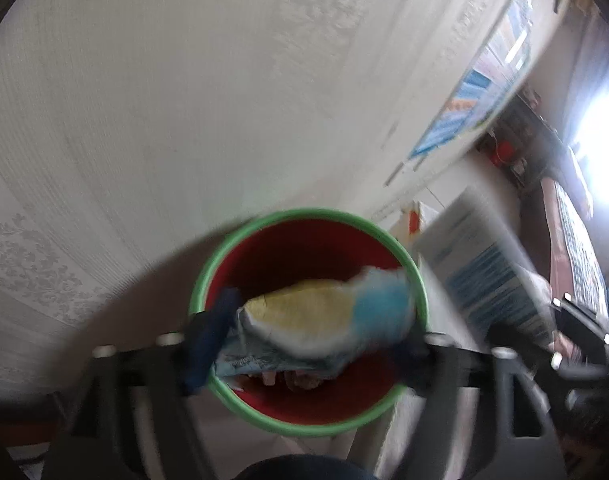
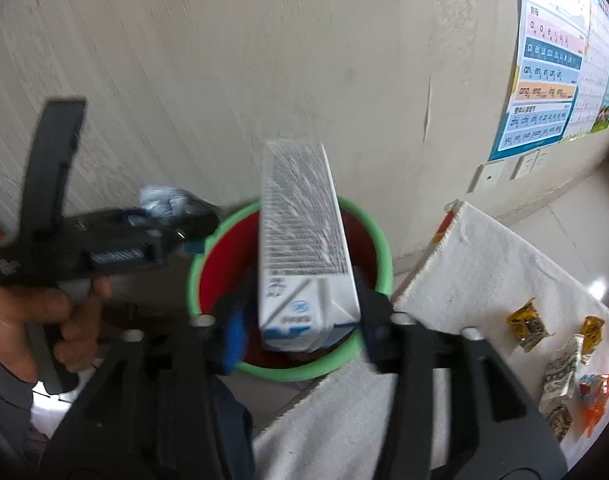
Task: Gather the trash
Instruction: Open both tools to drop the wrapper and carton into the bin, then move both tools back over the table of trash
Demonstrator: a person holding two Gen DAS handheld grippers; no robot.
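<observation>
Blue-padded fingers of the left gripper (image 1: 304,344) are closed across a crumpled yellow-and-blue wrapper (image 1: 324,320), held right over the mouth of the red bucket (image 1: 304,404) with its green rim. The right gripper (image 2: 300,332) is clamped on a white milk carton (image 2: 304,248), standing upright between its fingers and also poised above the same bucket (image 2: 220,264). Something pale already lies at the bucket's bottom in the left view, though it is too blurred to name.

So the job looks partly done: two pieces are at the point of release, neither yet dropped. More remains, since several small wrappers (image 2: 560,364) lie on the white towel (image 2: 484,272) covering the table to the right, well apart from the bucket.

Beyond the bucket stands a pale patterned wall (image 2: 264,60), with a coloured letter chart (image 2: 544,80) stuck to it at the right and bright light coming from the far room.
</observation>
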